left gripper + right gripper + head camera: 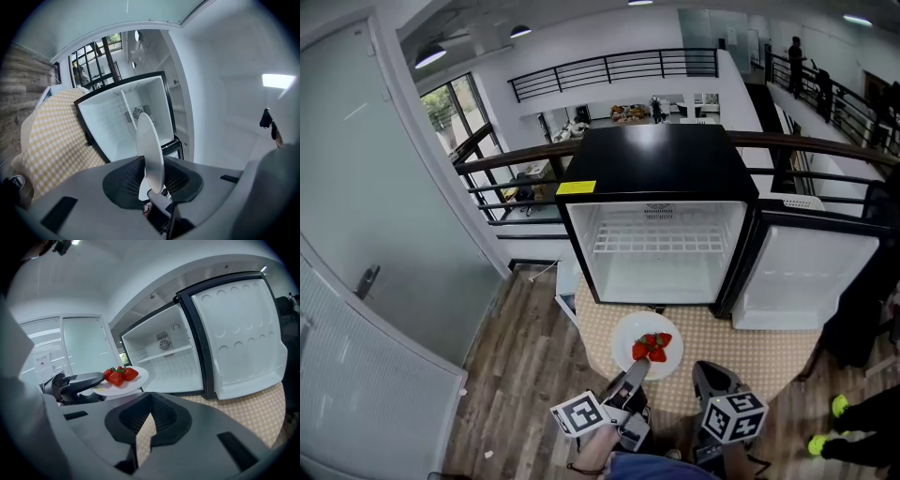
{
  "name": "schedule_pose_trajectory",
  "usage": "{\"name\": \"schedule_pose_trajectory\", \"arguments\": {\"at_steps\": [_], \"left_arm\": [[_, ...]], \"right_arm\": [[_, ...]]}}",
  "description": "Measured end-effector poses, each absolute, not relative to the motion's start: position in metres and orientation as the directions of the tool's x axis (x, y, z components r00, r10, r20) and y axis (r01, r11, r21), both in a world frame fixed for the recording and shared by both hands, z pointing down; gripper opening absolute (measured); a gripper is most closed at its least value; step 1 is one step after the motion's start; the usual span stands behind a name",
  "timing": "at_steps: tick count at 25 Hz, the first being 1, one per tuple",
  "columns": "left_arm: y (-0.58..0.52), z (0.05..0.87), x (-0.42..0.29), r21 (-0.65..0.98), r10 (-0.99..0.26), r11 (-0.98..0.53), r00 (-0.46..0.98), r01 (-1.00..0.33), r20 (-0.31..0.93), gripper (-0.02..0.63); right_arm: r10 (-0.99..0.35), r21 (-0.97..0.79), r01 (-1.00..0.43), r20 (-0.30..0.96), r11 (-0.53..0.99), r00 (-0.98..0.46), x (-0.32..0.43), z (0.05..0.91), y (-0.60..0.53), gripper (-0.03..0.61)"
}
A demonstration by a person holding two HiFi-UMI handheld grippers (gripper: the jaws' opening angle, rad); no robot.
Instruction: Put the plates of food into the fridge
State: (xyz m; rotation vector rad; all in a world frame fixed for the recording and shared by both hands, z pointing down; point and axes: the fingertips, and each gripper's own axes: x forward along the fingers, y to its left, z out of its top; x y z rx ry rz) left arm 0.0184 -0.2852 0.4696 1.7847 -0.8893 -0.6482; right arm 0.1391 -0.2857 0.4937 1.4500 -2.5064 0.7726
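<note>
plate: the white round plate (626, 334) with the red strawberries (652, 347) on it is up off the yellow-checked counter (750, 352), right in front of the open small black fridge with a white inside (656, 159). Not in there yet.

left gripper (636, 368): jaws pinched down narrow on the plate's near rim. In the left gripper view the plate shows edge-on between them, so that's a proper hold.

right gripper (150, 414): jaws drawn together at the tips with nothing between them, only checked cloth showing past them. It sits just beside the left one, low over the counter, doing no carrying.

fridge: the fridge door (802, 281) hangs wide open on the right. There's a white wire shelf (656, 242) halfway up with nothing on it that I can see, and the floor of the fridge looks bare too.

step: I'd call this the carry-in, plate gripped and lined up with the opening.

next move: push the plate straight in and keep it level, since the berries lie loose. Set it down on the shelf or the floor of the fridge, then spread the jaws and back out clear of the rim.

watch out: one-sided rim grip, so a tilt could roll the berries off.
</note>
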Motion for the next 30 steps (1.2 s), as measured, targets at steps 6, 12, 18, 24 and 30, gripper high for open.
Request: {"name": "schedule_pose_trajectory", "arguments": {"at_steps": [6,12,18,24,30], "left_arm": [[-0.351,0.452,0.008,0.931,-0.785,-0.274,0.615,-0.241,-0.072,0.107],[-0.416,0.434,0.008,0.926,-0.742,-0.336,0.653,-0.171,-0.148,0.107],[-0.479,0.424,0.007,0.911,-0.734,-0.368,0.659,-0.183,-0.164,0.107],[-0.523,0.437,0.004,0.943,-0.758,-0.317,0.625,-0.103,-0.187,0.107],[-0.541,0.459,-0.001,0.962,-0.785,-0.266,0.594,-0.064,-0.178,0.106]], "right_arm": [[-0.784,-0.347,-0.856,0.369,0.382,-0.499,0.127,0.488,-0.338,0.015],[-0.792,-0.329,-0.870,0.379,0.368,-0.478,0.118,0.486,-0.375,0.015],[-0.801,-0.322,-0.881,0.386,0.348,-0.457,0.115,0.486,-0.402,0.015],[-0.809,-0.318,-0.890,0.393,0.325,-0.436,0.116,0.487,-0.420,0.015],[-0.803,-0.319,-0.891,0.406,0.322,-0.436,0.112,0.493,-0.431,0.015]]}}
